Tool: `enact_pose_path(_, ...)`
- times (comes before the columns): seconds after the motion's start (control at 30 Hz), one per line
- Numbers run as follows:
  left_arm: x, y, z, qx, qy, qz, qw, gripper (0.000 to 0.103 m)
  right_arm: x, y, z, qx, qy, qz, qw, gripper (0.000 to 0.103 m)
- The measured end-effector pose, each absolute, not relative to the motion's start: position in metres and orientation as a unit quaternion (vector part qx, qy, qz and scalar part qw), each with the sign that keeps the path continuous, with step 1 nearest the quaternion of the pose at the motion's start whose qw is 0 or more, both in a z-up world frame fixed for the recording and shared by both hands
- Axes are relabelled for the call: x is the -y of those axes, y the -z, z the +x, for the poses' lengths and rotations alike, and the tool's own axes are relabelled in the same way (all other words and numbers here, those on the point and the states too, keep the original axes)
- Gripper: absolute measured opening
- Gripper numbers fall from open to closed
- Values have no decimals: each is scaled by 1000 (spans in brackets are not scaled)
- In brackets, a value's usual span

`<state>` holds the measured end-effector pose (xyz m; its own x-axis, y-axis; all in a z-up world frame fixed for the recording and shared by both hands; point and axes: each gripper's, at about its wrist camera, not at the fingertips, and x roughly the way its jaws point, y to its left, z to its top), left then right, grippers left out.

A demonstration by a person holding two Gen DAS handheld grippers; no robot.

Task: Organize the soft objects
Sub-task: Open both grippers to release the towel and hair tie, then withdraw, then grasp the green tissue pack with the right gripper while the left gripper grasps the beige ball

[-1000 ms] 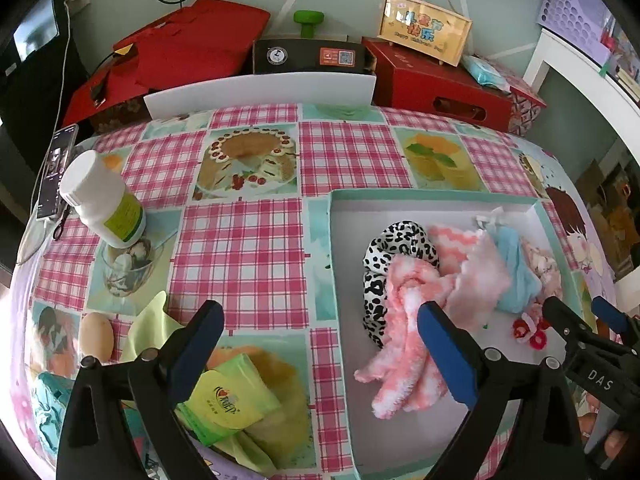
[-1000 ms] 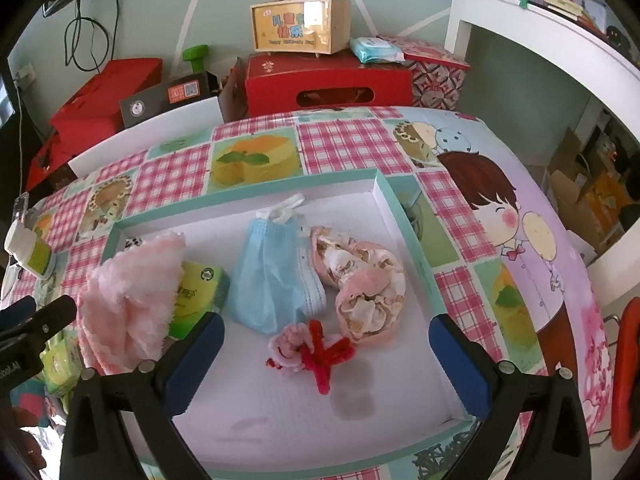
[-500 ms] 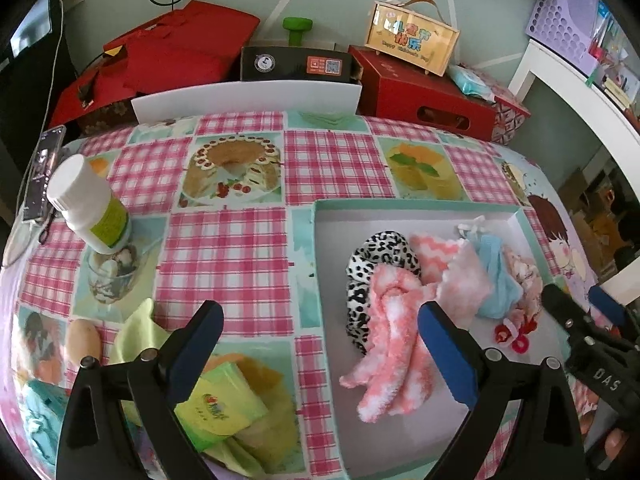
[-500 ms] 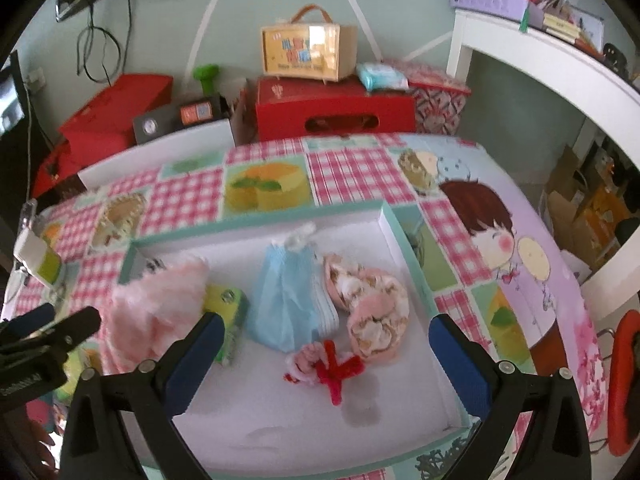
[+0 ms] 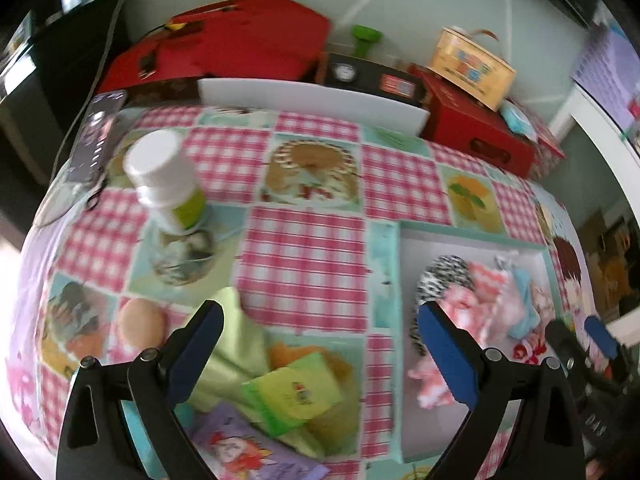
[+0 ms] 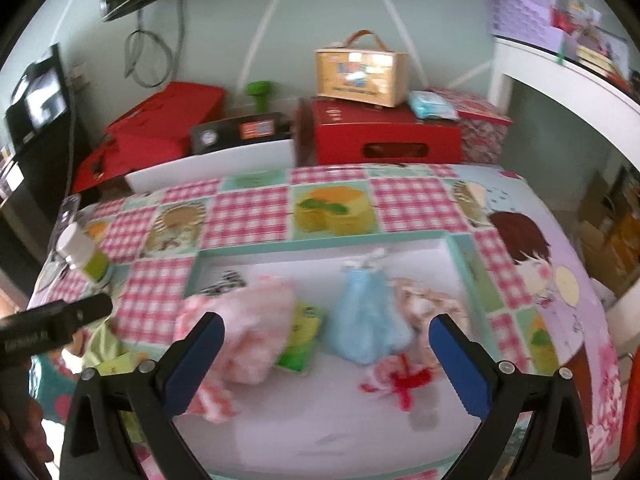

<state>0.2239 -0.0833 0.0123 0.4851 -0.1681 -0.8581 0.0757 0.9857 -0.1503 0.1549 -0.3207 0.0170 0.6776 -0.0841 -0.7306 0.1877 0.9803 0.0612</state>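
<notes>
Both sets of fingers were spread wide, nothing pinched. The left gripper (image 5: pixel 320 354) hung over the green tissue pack (image 5: pixel 294 394) and yellow-green cloth (image 5: pixel 240 344), both on the table just outside the tray (image 5: pixel 386 264). The right gripper (image 6: pixel 326 354) hovered above the tray, where the pink fluffy towel (image 6: pixel 248 332), blue mask (image 6: pixel 366 320) and red bow (image 6: pixel 404 384) lay. My take: drop left onto the cloth, pinch a fold not the pack, lift clear of the rim.

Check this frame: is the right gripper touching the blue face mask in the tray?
Apart. In the right wrist view, the right gripper is open and the blue face mask lies in the tray between and beyond its fingertips, clear of both.
</notes>
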Motion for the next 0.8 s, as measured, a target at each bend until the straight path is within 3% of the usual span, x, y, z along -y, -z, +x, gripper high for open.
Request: enact_pose_path(0.8,-31,-9,225,-534,-32,-111,838,98,168,5,161,-457,-114,-37,881,103)
